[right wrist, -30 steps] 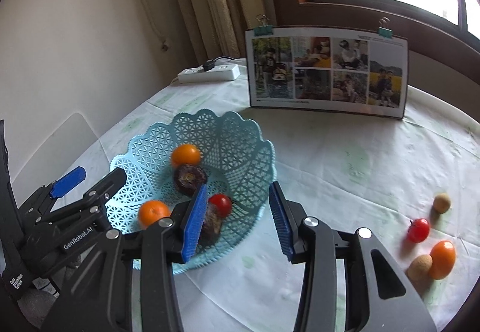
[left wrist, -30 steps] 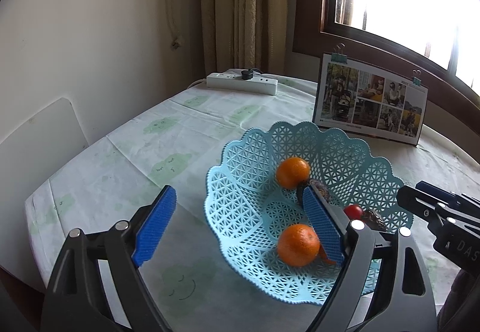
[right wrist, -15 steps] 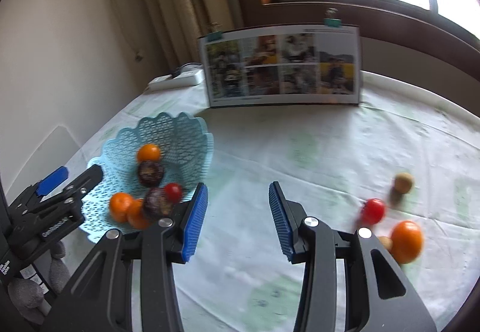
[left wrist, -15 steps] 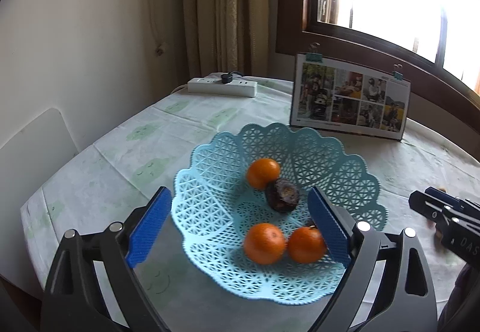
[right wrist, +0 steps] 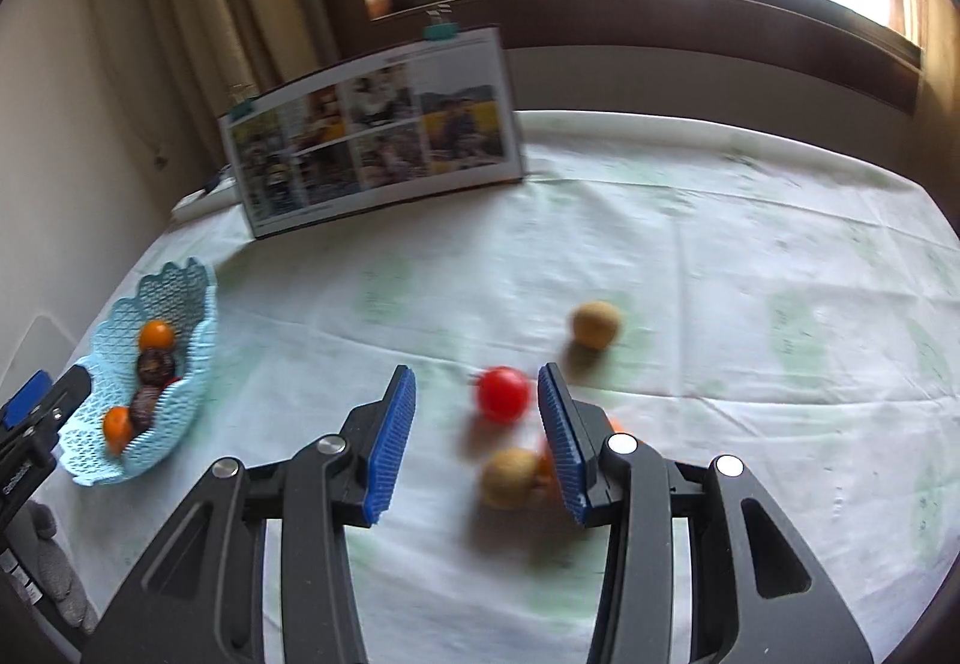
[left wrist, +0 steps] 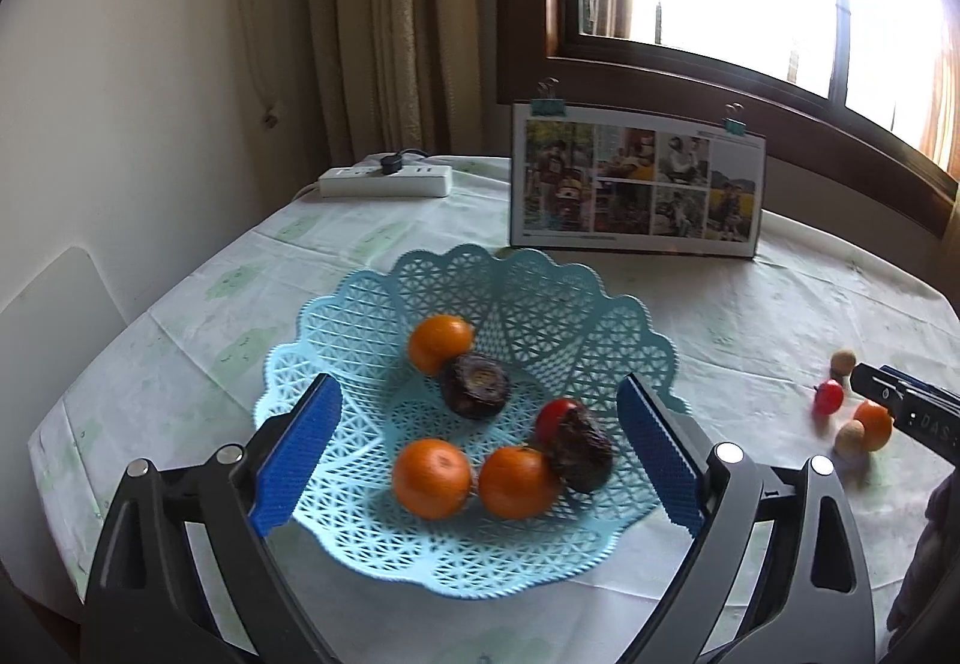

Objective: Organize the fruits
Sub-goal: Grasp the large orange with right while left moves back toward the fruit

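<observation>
Tablecloth [right wrist: 690,256] blurred; orange [right wrist: 545,469] half-hidden behind right gripper [right wrist: 477,439]'s wide fingers.

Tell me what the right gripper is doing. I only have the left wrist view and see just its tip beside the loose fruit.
Observer: The right gripper is open, jaws spread wide, holding nothing.
Operator: Name the fruit it is lined up on.
Observer: The red tomato shows in the gap between the jaws, nearer the right one. The blur hides whether they touch.
Operator: Report what else lies in that gap.
Observer: A tan fruit lies nearer the camera, and the orange beside it is mostly hidden behind the right jaw.
</observation>
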